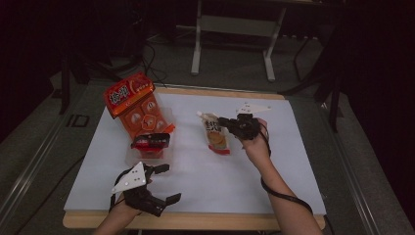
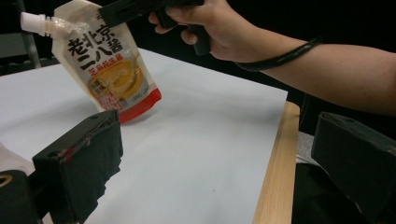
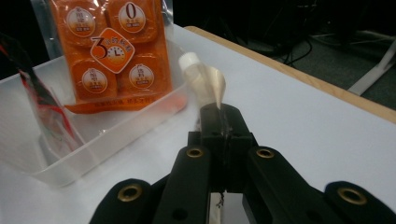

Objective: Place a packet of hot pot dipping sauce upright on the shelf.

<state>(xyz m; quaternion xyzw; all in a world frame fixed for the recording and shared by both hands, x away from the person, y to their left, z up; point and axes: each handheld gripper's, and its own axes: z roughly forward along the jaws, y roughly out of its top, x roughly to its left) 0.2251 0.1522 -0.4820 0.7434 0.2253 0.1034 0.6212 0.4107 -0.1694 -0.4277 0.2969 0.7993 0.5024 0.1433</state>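
Between my right tongs, pinched thin at its top edge, the sauce pouch hangs short of the clear bin ahead and may slip; left tongs spread idle.

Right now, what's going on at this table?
A person works with two hand-held grippers. The right gripper is shut on the top edge of a spouted sauce pouch, which hangs with its bottom corner at the white table. The left gripper waits open near the front edge. A clear bin at the left holds an orange snack pack.
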